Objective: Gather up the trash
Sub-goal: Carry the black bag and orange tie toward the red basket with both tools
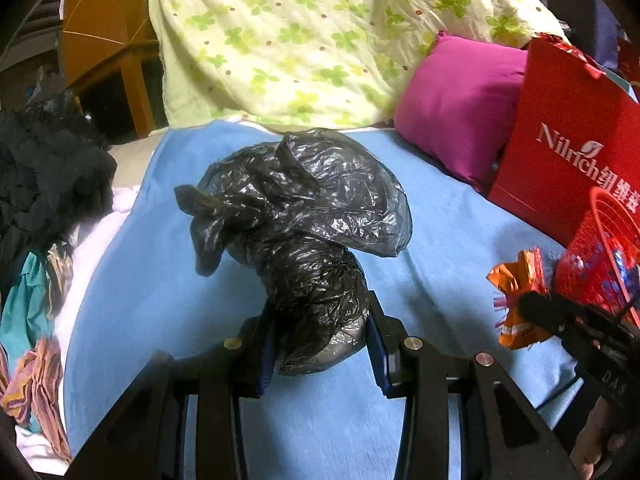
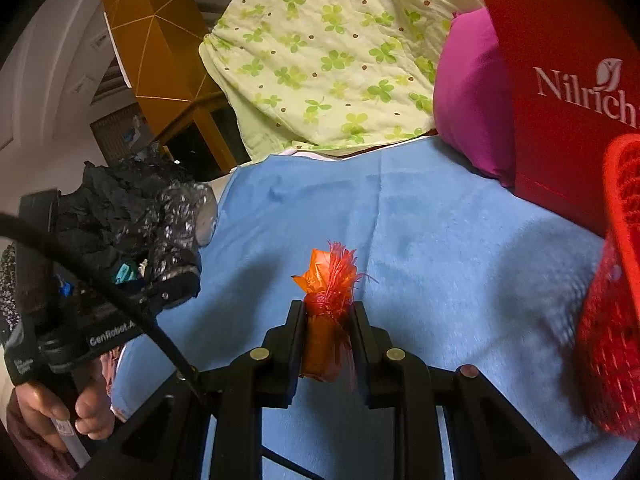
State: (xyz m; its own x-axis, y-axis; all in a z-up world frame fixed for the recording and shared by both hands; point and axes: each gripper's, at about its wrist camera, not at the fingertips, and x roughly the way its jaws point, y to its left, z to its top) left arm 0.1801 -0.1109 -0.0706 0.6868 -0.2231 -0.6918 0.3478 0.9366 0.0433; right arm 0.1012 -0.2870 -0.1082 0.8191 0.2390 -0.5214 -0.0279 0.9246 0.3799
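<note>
A crumpled black trash bag (image 1: 304, 224) lies over the blue blanket (image 1: 160, 272). My left gripper (image 1: 318, 332) is shut on the bag's lower end. The bag also shows at the left of the right wrist view (image 2: 136, 216). My right gripper (image 2: 328, 320) is shut on an orange wrapper with red fringe (image 2: 328, 292), held above the blanket (image 2: 440, 240). The same wrapper (image 1: 520, 292) shows at the right of the left wrist view, beside the right gripper's dark body.
A red mesh basket (image 2: 612, 320) stands at the right, also seen in the left wrist view (image 1: 600, 264). Behind it are a red paper bag (image 1: 568, 144), a magenta pillow (image 1: 460, 104) and a clover-print quilt (image 1: 304, 40). Dark clothes (image 1: 44, 176) pile at the left.
</note>
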